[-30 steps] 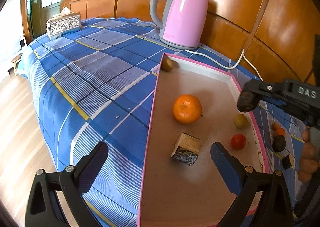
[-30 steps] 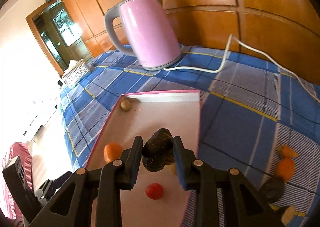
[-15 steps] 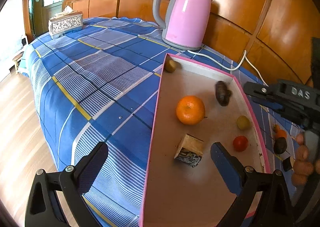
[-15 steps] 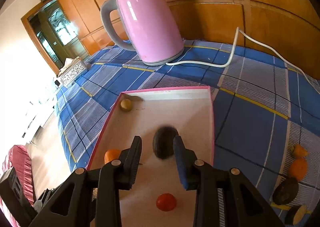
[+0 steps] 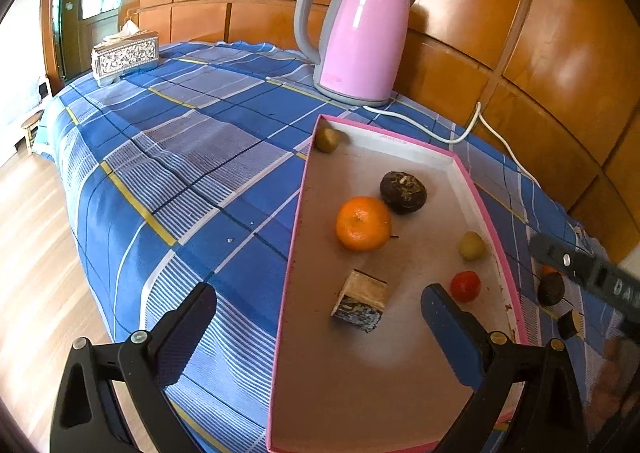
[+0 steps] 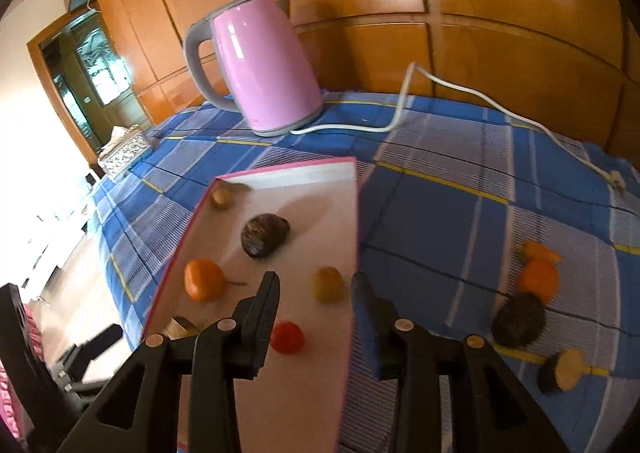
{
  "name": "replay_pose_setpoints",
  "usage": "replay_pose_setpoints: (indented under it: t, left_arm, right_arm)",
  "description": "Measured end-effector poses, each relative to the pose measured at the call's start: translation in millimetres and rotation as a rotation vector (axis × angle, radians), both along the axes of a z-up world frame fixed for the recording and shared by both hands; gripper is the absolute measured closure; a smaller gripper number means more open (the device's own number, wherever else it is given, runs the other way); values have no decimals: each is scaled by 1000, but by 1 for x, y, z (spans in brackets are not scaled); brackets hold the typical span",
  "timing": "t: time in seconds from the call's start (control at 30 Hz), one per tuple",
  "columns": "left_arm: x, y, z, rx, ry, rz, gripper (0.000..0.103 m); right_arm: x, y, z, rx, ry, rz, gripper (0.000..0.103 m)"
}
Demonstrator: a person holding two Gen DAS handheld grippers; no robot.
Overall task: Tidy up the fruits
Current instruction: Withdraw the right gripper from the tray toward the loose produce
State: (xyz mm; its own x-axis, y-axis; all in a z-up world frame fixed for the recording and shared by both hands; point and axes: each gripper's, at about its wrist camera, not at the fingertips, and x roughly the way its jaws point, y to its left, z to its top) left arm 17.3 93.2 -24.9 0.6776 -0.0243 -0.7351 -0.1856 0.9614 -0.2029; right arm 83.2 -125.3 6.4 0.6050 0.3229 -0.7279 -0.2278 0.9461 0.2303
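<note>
A pink-rimmed tray (image 5: 298,213) (image 6: 348,253) lies on the blue checked cloth. In it are an orange (image 5: 363,223) (image 6: 203,279), a dark round fruit (image 5: 403,192) (image 6: 264,234), two small yellow-green fruits (image 5: 471,245) (image 5: 327,139), a small red fruit (image 5: 465,286) (image 6: 286,337) and a cut dark-skinned chunk (image 5: 361,301). My left gripper (image 5: 316,333) is open over the tray's near end. My right gripper (image 6: 316,311) is open and empty over the tray's right edge, near a yellow-green fruit (image 6: 328,284). Loose fruit lies on the cloth right of the tray: orange pieces (image 6: 538,273), a dark fruit (image 6: 518,320), a cut piece (image 6: 562,371).
A pink kettle (image 5: 352,37) (image 6: 264,69) stands behind the tray by the wooden wall, its white cord (image 6: 440,93) trailing right across the cloth. A silver tissue box (image 5: 124,57) sits at the far left corner. The cloth's edge drops to a wood floor (image 5: 32,253) on the left.
My right gripper opened and let go of the dark round fruit, which now lies in the tray beside the orange. The right gripper then pulled back to the right.
</note>
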Motion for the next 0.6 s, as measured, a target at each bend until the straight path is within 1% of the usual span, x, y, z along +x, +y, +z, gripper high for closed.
replay_pose_setpoints:
  t: [0.17, 0.33, 0.6]
  left_arm:
    - [-1, -3, 1, -1, -1, -10, 0]
    - [-1, -6, 3, 1, -4, -22, 0]
    - [-2, -9, 3, -2, -1, -33, 0]
  right_arm:
    - [-17, -22, -4, -15, 1, -61, 66]
    - [-33, -47, -11, -35, 9, -145, 66]
    - [-57, -81, -23, -107, 14, -268, 66]
